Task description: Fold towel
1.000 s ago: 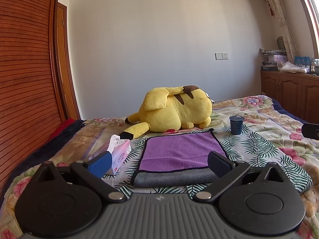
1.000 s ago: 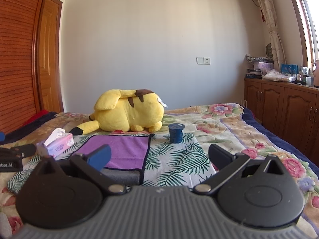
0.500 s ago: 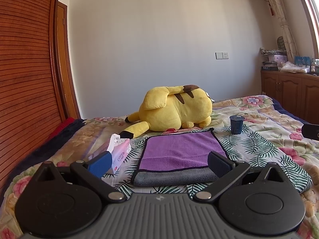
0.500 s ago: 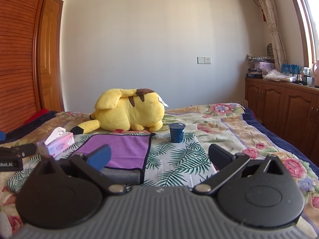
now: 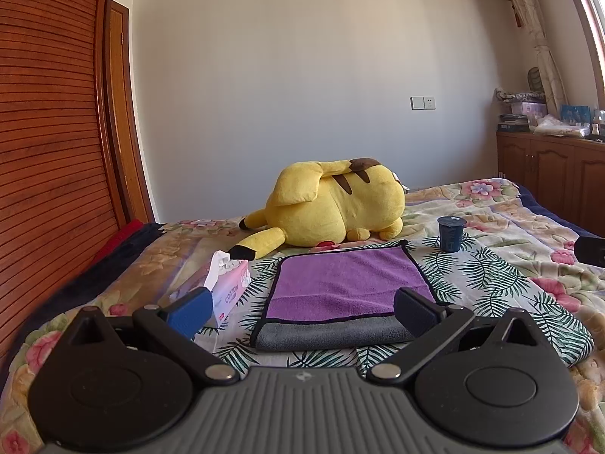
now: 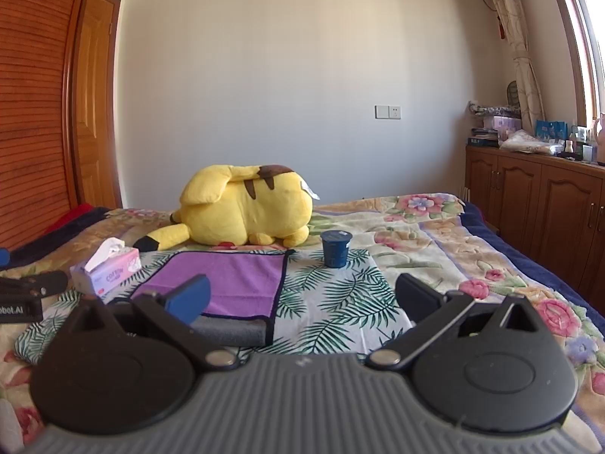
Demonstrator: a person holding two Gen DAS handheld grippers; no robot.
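A purple towel [image 5: 348,283] with a grey underside lies folded flat on the flowered bedspread, its grey fold edge [image 5: 332,335] nearest me. It also shows in the right wrist view [image 6: 234,280]. My left gripper [image 5: 302,308] is open and empty, held just in front of the towel's near edge. My right gripper [image 6: 302,297] is open and empty, to the right of the towel's near right corner. The left gripper's body shows at the left edge of the right wrist view [image 6: 26,295].
A yellow plush toy [image 5: 332,204] lies behind the towel. A pink tissue box [image 5: 223,287] sits left of it, a dark blue cup [image 5: 450,232] at its far right. A wooden wardrobe [image 5: 49,151] stands left, cabinets [image 6: 537,196] right.
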